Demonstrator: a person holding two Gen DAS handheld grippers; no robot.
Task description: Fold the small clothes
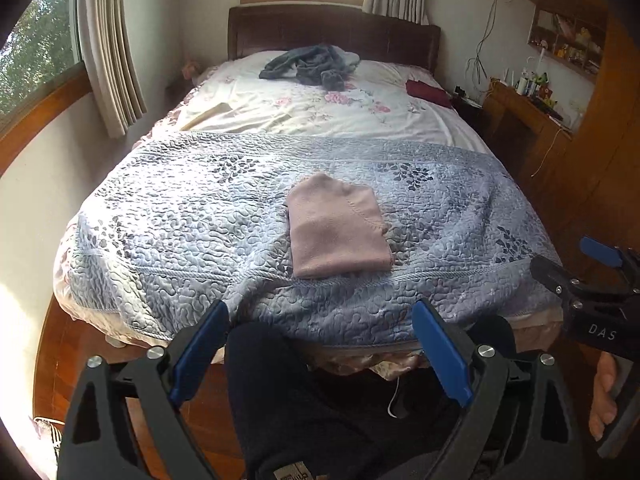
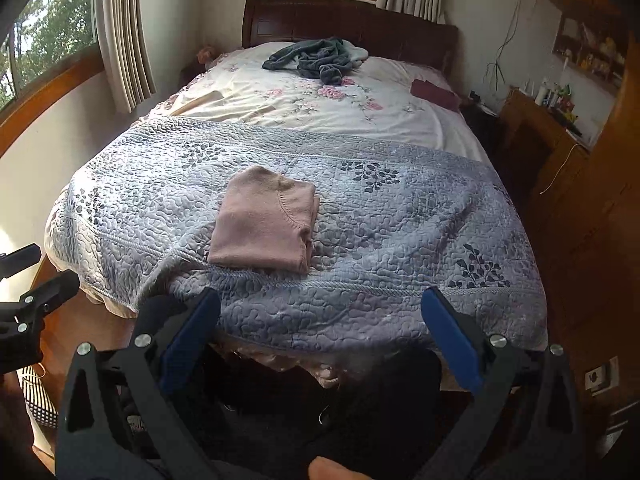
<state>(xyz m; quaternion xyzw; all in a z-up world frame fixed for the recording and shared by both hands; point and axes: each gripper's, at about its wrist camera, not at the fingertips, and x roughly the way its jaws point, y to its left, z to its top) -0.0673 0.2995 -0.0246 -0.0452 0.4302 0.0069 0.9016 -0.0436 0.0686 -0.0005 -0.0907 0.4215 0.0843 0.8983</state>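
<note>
A pink garment (image 1: 338,230) (image 2: 264,222) lies folded into a neat rectangle on the blue quilted cover (image 1: 192,216) (image 2: 400,232) near the foot of the bed. My left gripper (image 1: 320,312) hangs open below the bed's foot edge, over dark trouser legs, with nothing between its blue pads. My right gripper (image 2: 322,300) is open too, held short of the foot edge and apart from the garment. It also shows at the right edge of the left wrist view as the right gripper (image 1: 576,264).
A heap of grey-blue clothes (image 1: 312,65) (image 2: 316,58) lies near the dark headboard (image 1: 332,28). A maroon folded cloth (image 1: 428,93) sits at the bed's right side. A wooden desk (image 1: 520,120) with bottles stands right; curtains and windows are left and behind.
</note>
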